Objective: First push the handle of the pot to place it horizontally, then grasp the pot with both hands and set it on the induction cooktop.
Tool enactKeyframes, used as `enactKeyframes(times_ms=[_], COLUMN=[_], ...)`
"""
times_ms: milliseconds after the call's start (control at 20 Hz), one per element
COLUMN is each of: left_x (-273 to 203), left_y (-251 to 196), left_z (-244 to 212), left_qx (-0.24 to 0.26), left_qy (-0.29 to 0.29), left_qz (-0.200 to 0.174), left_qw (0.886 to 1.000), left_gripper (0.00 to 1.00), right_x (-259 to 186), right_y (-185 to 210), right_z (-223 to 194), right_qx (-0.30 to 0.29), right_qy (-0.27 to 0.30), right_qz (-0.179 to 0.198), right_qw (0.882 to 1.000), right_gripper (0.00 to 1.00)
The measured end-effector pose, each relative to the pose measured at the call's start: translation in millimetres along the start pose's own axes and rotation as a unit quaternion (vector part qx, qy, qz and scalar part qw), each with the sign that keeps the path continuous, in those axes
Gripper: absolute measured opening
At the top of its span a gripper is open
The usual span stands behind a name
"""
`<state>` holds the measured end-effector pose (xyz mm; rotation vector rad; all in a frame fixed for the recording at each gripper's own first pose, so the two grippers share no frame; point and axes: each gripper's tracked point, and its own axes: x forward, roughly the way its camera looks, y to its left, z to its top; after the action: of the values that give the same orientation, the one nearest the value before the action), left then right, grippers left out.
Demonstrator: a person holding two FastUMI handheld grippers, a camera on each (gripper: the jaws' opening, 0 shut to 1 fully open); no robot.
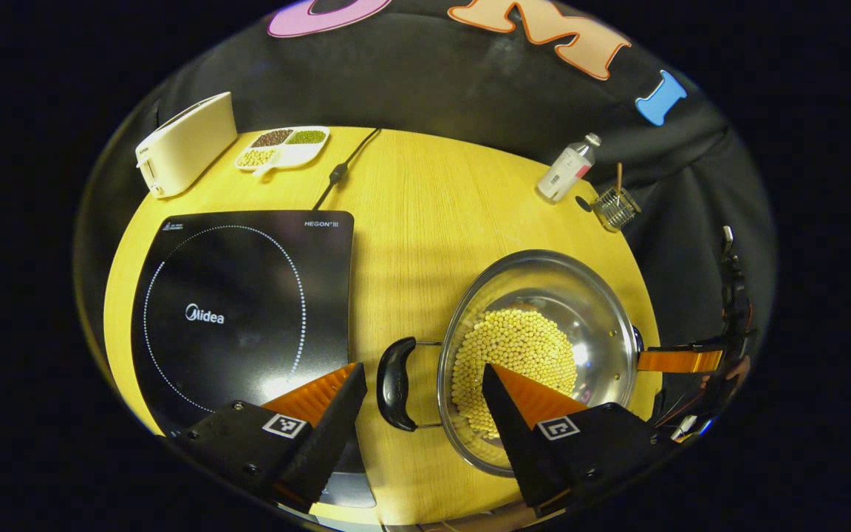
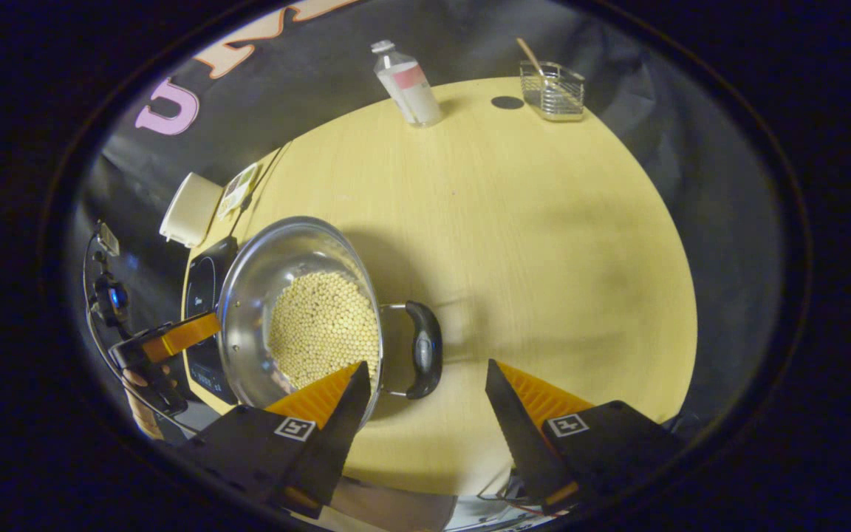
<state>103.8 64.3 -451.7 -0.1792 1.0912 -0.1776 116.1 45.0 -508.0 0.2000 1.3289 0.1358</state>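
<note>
Steel round pot (image 1: 603,310) of small pale beans (image 1: 514,347), black curved handles between both parted, empty tongs (image 1: 422,403) (image 2: 425,399).

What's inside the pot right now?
The pot holds a heap of small pale yellow beans over its bottom, with bare steel wall around them. The pot floor under the beans is covered.

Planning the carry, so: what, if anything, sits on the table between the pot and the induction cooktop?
Nothing visible. In the left gripper view, only a bare strip of table lies between the pot and the induction cooktop. The power cord and toaster lie farther back, off that path.
</note>
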Motion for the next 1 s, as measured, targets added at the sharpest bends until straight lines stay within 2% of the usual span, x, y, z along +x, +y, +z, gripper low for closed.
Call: enactKeyframes(times_ms=[350, 450, 500, 550, 600, 650, 700, 750, 800, 950, 1000], left_x=[23, 27, 29, 32, 32, 30, 29, 32, 31, 29, 29], left_y=[2, 4, 8, 11, 15, 18, 19, 19, 19, 17, 16], left_z=[-8, -11, -12, -15, -18, -21, -20, -21, -23, -26, -27], left_qx=[-0.015, -0.014, -0.014, -0.013, -0.011, -0.008, -0.007, -0.004, -0.005, -0.029, -0.039], left_qy=[0.051, 0.062, 0.069, 0.076, 0.086, 0.097, 0.100, 0.103, 0.108, 0.104, 0.103], left_qz=[0.026, 0.036, 0.043, 0.052, 0.059, 0.062, 0.063, 0.063, 0.063, 0.057, 0.060], left_qw=[0.998, 0.997, 0.997, 0.996, 0.995, 0.993, 0.993, 0.993, 0.992, 0.992, 0.992], left_gripper=[0.94, 0.91, 0.90, 0.89, 0.81, 0.84, 0.68, 0.68, 0.69, 0.64, 0.64], right_x=[28, 36, 39, 41, 44, 46, 48, 50, 55, 58, 57], right_y=[2, 3, 5, 9, 12, 15, 18, 22, 23, 25, 25], right_z=[8, 7, 6, 5, 5, 4, 1, 0, 1, 7, 9], right_qx=[0.006, 0.008, 0.009, 0.011, 0.010, 0.010, 0.011, 0.018, 0.026, 0.044, 0.046], right_qy=[0.035, 0.046, 0.051, 0.056, 0.060, 0.066, 0.074, 0.082, 0.086, 0.081, 0.077], right_qz=[0.024, 0.033, 0.040, 0.047, 0.053, 0.060, 0.069, 0.079, 0.085, 0.105, 0.109], right_qw=[0.999, 0.998, 0.998, 0.997, 0.997, 0.996, 0.995, 0.993, 0.992, 0.990, 0.990], right_gripper=[0.92, 0.88, 0.95, 0.84, 0.79, 0.73, 0.67, 0.63, 0.51, 0.49, 0.54])
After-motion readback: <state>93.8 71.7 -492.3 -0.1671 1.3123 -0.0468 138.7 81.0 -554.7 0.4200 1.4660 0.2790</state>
